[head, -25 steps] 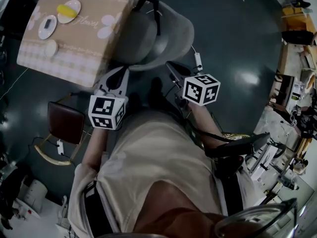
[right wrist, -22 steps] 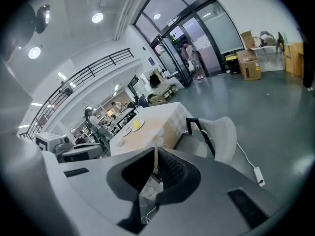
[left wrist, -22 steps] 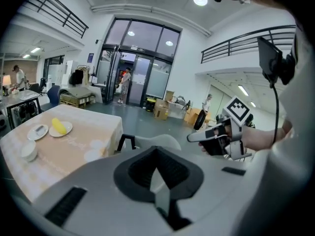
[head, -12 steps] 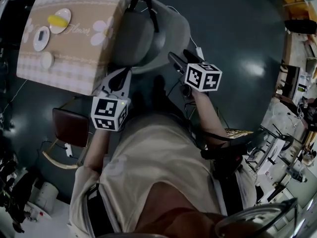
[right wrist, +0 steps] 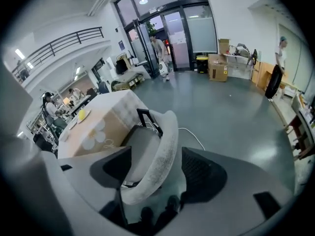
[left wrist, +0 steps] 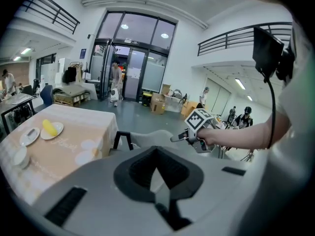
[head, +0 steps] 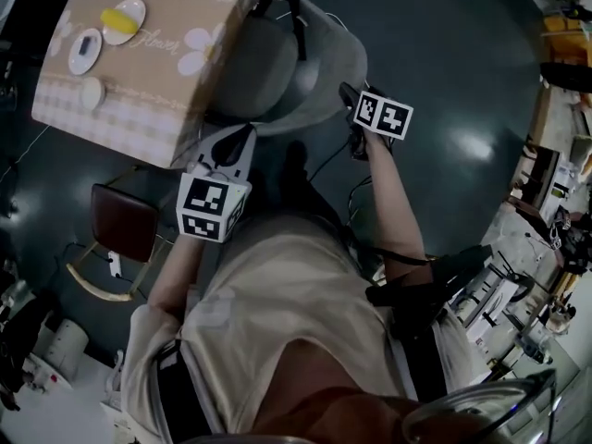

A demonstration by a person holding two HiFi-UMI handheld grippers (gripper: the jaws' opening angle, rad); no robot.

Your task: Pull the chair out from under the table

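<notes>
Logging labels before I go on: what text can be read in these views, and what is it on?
"Flower": script on the tablecloth, head view; likely reading, letters are small.
Marker cubes: black-and-white square patterns only, no letters.
Sign by the doors: too small to read.
Nothing else is legible.

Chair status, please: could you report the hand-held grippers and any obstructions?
Right hand-held gripper just opened, chair back between jaws, ungripped. Left hand-held gripper shut, empty. Chair against table. Cable on floor beside.

Grey chair (head: 273,67): curved padded back, black arm frame, upright. Seat front meets hanging cloth of table (head: 139,104); back turned away from table.
</notes>
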